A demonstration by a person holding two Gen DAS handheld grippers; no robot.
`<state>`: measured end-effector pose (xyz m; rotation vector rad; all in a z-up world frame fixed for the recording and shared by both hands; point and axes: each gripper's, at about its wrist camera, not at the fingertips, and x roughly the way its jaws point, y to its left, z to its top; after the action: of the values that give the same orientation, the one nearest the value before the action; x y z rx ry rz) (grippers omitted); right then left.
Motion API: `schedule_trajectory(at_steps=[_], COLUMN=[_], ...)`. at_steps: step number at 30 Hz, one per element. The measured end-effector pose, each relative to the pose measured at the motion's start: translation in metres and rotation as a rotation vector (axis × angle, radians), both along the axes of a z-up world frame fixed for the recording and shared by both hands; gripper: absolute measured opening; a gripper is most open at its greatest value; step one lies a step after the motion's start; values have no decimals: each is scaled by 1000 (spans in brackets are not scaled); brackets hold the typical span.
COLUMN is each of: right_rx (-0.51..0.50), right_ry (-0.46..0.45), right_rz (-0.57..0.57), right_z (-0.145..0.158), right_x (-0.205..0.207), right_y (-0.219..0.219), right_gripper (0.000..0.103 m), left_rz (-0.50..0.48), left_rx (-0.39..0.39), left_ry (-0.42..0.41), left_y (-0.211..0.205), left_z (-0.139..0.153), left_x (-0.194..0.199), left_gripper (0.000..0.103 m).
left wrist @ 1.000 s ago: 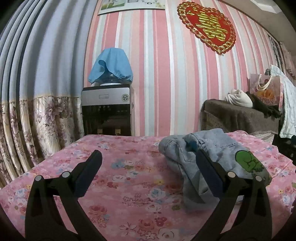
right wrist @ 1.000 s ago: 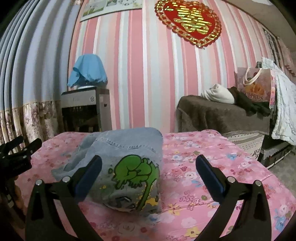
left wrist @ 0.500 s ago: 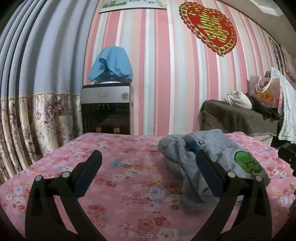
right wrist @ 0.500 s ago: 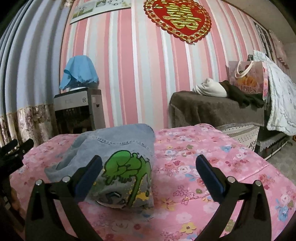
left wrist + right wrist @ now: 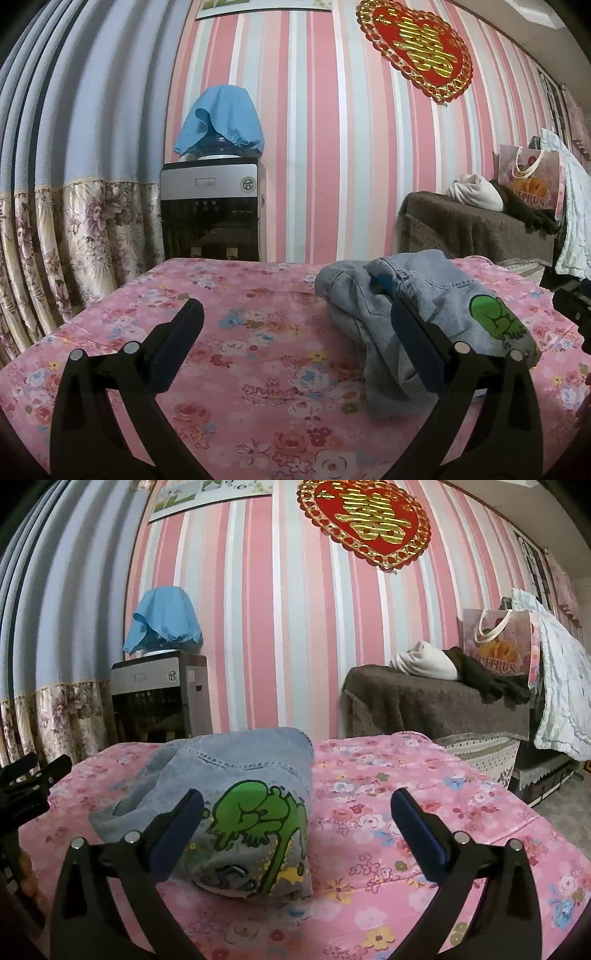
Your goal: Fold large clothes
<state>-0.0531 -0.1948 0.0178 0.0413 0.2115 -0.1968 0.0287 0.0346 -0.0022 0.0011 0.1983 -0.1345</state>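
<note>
— Start with the big thing: where does the garment sit?

— The denim garment [image 5: 236, 797] lies bundled on the floral bedspread [image 5: 258, 354], toward the bed's far side, below the red heart ornament [image 5: 417, 48] on the wall. It looks already folded into a compact stack, green cartoon print [image 5: 258, 816] facing up.

— Which way does it run?

— From the left wrist view its long axis slants from the far edge of the bedspread down toward the near right; the print end is the near end.

— And the tools?

— Both are spread wide and empty. The right gripper [image 5: 295, 823] hovers just above the print end, its left finger overlapping the denim in view, though I cannot tell if it touches. The left gripper [image 5: 295, 339] faces bare bedspread, with the garment off to its right, behind its right finger.

— So who's nearer?

— The right one, I judge. Any next grasp on the print end favours it; the left would need to swing rightward toward the far, collar-like end [image 5: 343, 280].
</note>
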Motion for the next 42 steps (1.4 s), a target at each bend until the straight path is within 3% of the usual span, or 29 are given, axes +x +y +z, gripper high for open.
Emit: schedule_trajectory(at_steps=[42], right_rx=[-13], right_ry=[15], right_rz=[4], right_z=[-1], right_x=[3], right_y=[2], right_gripper=[101], left_rz=[16], left_rx=[22], left_ry=[7], left_y=[5], left_z=[-2], left_x=[4], left_gripper=[100])
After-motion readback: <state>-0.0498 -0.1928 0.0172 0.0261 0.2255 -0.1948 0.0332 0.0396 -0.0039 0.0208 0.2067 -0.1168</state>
